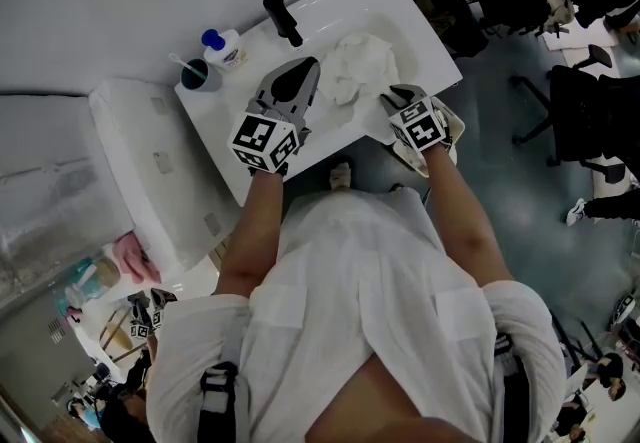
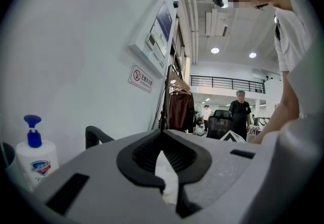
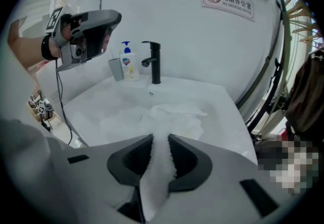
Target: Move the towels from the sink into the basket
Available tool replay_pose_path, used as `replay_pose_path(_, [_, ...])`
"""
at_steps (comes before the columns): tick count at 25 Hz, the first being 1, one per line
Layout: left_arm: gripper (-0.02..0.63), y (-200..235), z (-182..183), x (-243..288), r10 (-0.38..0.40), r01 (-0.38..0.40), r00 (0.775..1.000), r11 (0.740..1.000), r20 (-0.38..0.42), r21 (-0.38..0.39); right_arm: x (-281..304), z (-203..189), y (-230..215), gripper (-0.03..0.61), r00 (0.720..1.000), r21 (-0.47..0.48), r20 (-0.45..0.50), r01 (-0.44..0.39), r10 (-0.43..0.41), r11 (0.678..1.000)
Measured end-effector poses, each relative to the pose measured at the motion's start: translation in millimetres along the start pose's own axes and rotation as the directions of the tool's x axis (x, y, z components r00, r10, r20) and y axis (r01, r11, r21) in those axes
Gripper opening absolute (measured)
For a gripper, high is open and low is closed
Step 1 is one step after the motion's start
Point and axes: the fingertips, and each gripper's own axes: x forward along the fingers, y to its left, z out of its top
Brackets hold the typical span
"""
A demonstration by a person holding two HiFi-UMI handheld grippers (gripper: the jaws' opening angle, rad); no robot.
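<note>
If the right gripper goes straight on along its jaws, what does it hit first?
Most likely the towel heaped in the sink. The right gripper, shut on a strip of that towel, points down into the basin, so cloth comes before porcelain; depth is unclear.

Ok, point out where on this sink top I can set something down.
Bare: the back rim, from the faucet to the right corner. Crowded: soap bottle and cup left of the faucet; towel in the middle, clamped by the right gripper.
</note>
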Motion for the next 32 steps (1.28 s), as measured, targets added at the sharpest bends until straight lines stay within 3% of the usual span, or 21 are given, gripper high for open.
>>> replay_pose_path(8, [0.02, -20.5, 7.6, 15.8, -0.029, 0.029, 1.0, 0.999, 0.008, 0.014, -51.2, 25.6, -43.5, 0.103, 0.97, 0.041, 0.162, 0.179, -0.184, 0.983])
replay_pose_path(22, [0.019, -74.8, 18.6, 59.5, -0.091, 0.09, 0.996, 0.995, 0.014, 0.043, -138.1, 7.5, -109.0, 0.103, 0.877, 0.15, 0.264, 0.374, -0.402, 0.915])
replay_pose_path(26, [0.018, -86.3, 19.6, 70.4, -0.089, 0.089, 0.996, 0.995, 0.02, 0.044, -170.3, -2.4, -126.4, 0.103, 0.839, 0.192, 0.295, 0.417, -0.458, 0.888])
replay_pose_path(32, [0.02, -106.2, 22.0, 87.6, -0.081, 0.08, 0.996, 0.996, 0.033, 0.04, -233.3, -8.7, -152.7, 0.101, 0.752, 0.253, 0.374, 0.481, -0.543, 0.84])
